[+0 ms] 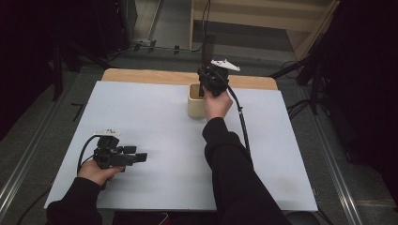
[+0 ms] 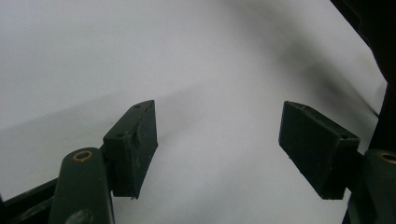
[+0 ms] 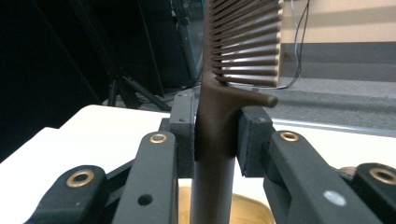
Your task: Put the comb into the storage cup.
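Note:
A dark brown comb (image 3: pixel 219 107) stands upright, its teeth (image 3: pixel 247 42) at the top and its handle running down into a cream cup (image 1: pixel 195 100) at the far middle of the white table (image 1: pixel 155 122). My right gripper (image 1: pixel 205 79) is shut on the comb's handle just above the cup's rim; in the right gripper view the pads (image 3: pixel 252 140) press both sides of the handle and the cup's rim (image 3: pixel 247 210) shows below. My left gripper (image 1: pixel 139 157) is held low at the near left, open, with nothing between its fingers (image 2: pixel 135 144).
A wooden strip (image 1: pixel 187 77) borders the table's far edge. Dark stands and cables (image 1: pixel 150 44) lie on the floor behind. Black curtains close in both sides.

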`<act>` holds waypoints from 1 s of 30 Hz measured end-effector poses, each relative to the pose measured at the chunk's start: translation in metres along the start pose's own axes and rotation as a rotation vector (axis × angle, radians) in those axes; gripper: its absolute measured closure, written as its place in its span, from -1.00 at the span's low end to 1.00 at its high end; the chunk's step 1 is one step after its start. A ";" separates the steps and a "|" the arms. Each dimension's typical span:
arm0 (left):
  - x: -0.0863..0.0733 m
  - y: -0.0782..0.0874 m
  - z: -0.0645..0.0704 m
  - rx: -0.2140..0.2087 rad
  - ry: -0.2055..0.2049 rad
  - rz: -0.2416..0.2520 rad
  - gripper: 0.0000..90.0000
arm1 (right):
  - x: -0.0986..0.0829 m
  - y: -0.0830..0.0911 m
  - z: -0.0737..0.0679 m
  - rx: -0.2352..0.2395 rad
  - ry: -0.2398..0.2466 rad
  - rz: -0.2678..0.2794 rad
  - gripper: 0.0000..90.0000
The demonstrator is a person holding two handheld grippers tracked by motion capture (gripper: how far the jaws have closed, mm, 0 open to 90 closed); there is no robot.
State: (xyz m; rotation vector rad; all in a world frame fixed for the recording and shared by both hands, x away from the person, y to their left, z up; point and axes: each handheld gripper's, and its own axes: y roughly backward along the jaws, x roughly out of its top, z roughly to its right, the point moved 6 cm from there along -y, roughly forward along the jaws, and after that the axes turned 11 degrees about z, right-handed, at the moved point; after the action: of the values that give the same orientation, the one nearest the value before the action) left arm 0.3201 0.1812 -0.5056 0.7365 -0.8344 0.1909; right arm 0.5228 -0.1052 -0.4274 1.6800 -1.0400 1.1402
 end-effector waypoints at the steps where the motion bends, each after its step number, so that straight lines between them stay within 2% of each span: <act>1: 0.000 0.000 0.000 -0.001 0.001 0.002 -0.37 | -0.001 0.000 0.000 0.006 -0.005 0.001 0.55; 15: 0.000 0.000 0.000 0.003 -0.005 -0.005 -0.37 | -0.010 0.004 0.002 0.022 -0.013 -0.014 0.55; 30: -0.002 -0.002 0.000 0.003 -0.011 -0.018 -0.37 | -0.023 0.008 0.007 0.026 -0.027 -0.057 0.55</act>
State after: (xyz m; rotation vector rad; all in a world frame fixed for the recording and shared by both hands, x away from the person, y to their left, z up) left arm 0.3194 0.1801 -0.5079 0.7480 -0.8378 0.1723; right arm 0.5118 -0.1102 -0.4493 1.7390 -0.9908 1.1016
